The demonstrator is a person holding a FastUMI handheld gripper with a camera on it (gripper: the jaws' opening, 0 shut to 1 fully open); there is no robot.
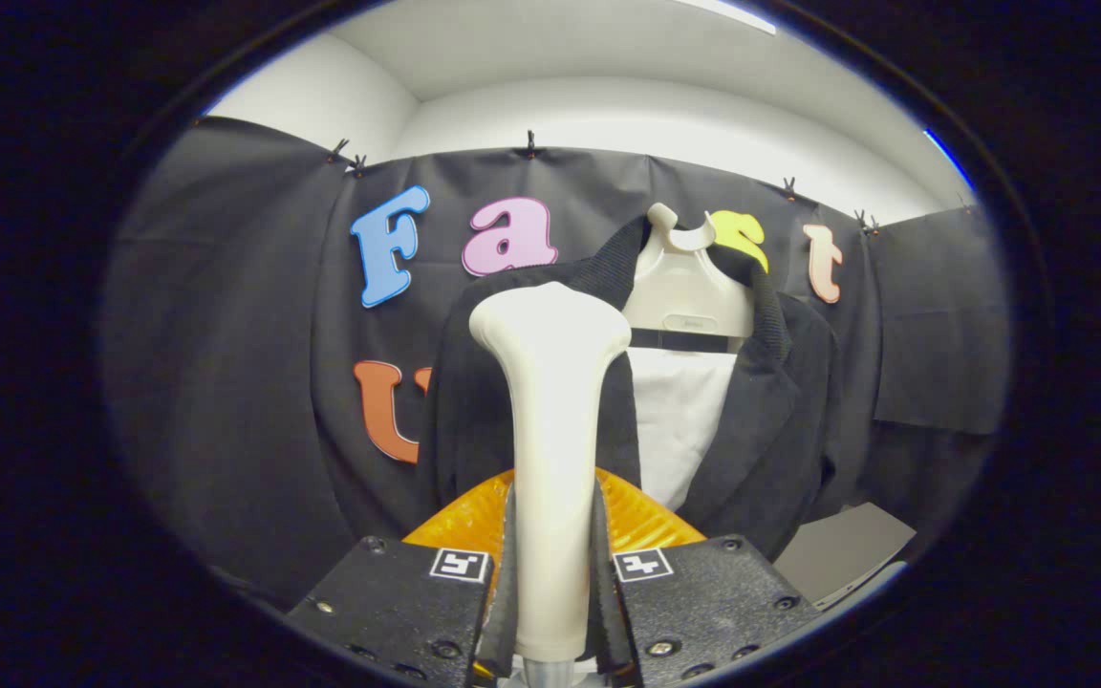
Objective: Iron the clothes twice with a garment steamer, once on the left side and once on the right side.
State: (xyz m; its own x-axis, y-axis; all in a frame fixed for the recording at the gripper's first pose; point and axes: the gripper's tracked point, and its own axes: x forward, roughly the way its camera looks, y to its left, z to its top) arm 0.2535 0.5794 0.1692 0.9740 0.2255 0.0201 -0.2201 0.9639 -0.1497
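I have the gripper [551,592] clamped on the steamer [550,420], its head raised just before the dark jacket [780,411] on the hanger [684,287]; I judge a pass is starting, so next I draw it along the cloth.

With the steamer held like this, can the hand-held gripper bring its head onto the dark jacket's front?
Probably yes. The hand-held gripper is shut on the steamer, whose head already stands up before the dark jacket on its hanger, with nothing between them.
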